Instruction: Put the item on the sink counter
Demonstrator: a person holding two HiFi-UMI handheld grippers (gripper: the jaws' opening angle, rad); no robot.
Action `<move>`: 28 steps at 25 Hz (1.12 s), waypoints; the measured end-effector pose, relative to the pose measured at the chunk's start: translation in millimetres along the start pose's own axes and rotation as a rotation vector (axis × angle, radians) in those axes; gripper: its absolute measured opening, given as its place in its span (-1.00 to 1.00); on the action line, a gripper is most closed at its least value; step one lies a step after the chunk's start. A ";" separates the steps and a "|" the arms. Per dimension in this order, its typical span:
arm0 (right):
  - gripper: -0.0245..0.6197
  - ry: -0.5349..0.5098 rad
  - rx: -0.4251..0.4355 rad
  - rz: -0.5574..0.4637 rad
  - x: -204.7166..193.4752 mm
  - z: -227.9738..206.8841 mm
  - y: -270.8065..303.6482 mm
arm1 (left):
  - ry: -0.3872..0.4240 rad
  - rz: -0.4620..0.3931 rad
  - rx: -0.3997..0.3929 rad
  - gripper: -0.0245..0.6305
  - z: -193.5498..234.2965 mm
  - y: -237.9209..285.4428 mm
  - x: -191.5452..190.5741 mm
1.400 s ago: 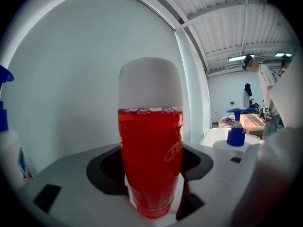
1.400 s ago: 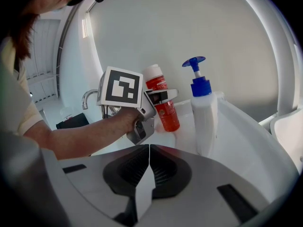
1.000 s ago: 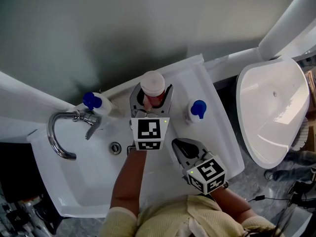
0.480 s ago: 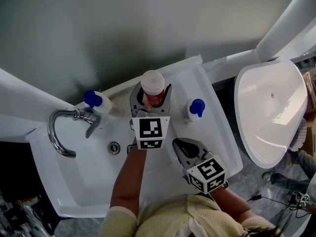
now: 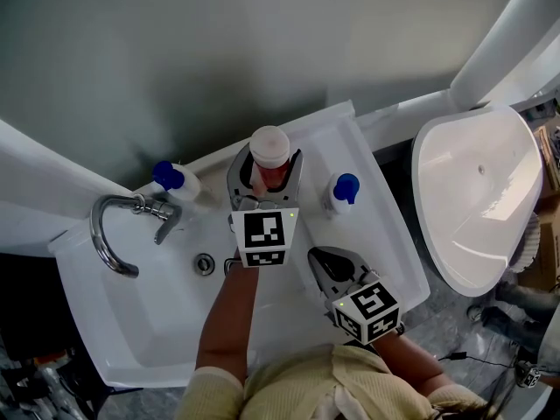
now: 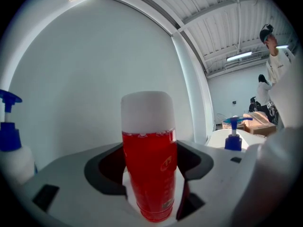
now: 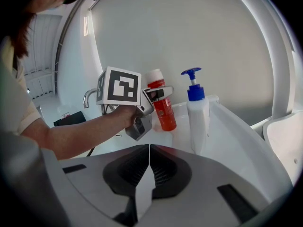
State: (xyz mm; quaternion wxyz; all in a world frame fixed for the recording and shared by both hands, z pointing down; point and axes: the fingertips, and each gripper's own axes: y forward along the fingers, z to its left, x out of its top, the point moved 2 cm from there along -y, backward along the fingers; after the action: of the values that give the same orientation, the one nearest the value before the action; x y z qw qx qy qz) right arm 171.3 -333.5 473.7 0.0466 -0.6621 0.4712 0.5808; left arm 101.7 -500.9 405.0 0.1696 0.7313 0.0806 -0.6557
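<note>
My left gripper (image 5: pixel 269 168) clamps the red bottle (image 5: pixel 269 147) upright so its base meets the sink counter (image 5: pixel 322 143) flat, while my right gripper (image 5: pixel 322 261) hangs closed, empty.

Red bottle (image 5: pixel 269 171), white cap, upright on sink counter (image 5: pixel 329 142)

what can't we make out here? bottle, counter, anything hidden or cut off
- Print on the red bottle: left gripper view, too small and blurred to read.
- The red bottle's base: left gripper view, hidden behind the body of the left gripper; head view, covered by its own white cap.
- Pump bottle near the faucet: left gripper view, cut off by the left edge.
</note>
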 end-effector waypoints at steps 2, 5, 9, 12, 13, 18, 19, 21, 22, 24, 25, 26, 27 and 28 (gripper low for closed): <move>-0.84 0.000 -0.002 -0.002 -0.1 1.5 -2.0 | -0.002 0.005 -0.001 0.06 -0.1 -3.2 -0.3; -0.84 0.003 -0.002 -0.009 0.7 5.6 -4.3 | -0.006 0.003 0.002 0.06 -0.1 -9.3 0.8; -0.84 0.000 -0.004 -0.015 -0.3 12.7 -6.1 | -0.003 -0.001 0.003 0.05 -0.6 -18.5 1.9; -0.84 -0.005 -0.011 -0.017 -0.5 16.6 -8.2 | -0.026 0.003 0.000 0.05 0.8 -25.9 0.4; -0.84 -0.005 -0.014 -0.018 -0.3 17.7 -9.0 | -0.036 0.007 -0.001 0.05 1.5 -28.6 -0.8; -0.84 -0.013 -0.030 -0.025 0.1 23.6 -11.7 | -0.044 0.010 -0.002 0.05 3.6 -43.5 -3.0; -0.84 -0.015 -0.033 -0.027 0.4 24.7 -12.4 | -0.045 0.008 -0.001 0.05 4.1 -46.9 -2.5; -0.84 -0.018 -0.042 -0.034 1.4 26.8 -14.2 | -0.050 0.003 0.000 0.05 5.2 -53.8 -1.2; -0.84 -0.019 -0.047 -0.038 2.0 27.5 -15.2 | -0.053 0.002 -0.001 0.05 5.2 -57.1 -0.7; -0.84 -0.023 -0.058 -0.044 3.5 28.7 -17.3 | -0.055 0.002 -0.007 0.05 3.9 -63.6 0.1; -0.84 -0.025 -0.064 -0.047 4.2 29.2 -18.7 | -0.054 0.003 -0.011 0.05 2.7 -67.0 0.6; -0.84 -0.026 -0.069 -0.050 5.0 29.7 -20.4 | -0.056 0.004 -0.015 0.05 1.5 -70.7 1.2; -0.84 -0.026 -0.075 -0.054 5.6 30.1 -22.3 | -0.059 0.003 -0.018 0.05 0.3 -74.6 2.1; -0.84 -0.026 -0.080 -0.059 6.2 30.6 -24.1 | -0.065 0.001 -0.021 0.05 -0.6 -78.7 3.0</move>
State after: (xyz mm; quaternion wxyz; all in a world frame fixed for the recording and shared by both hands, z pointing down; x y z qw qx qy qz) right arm 164.7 -305.1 447.2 0.0431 -0.6695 0.4274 0.6060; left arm 75.9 -427.9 390.9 0.1798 0.7079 0.0816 -0.6781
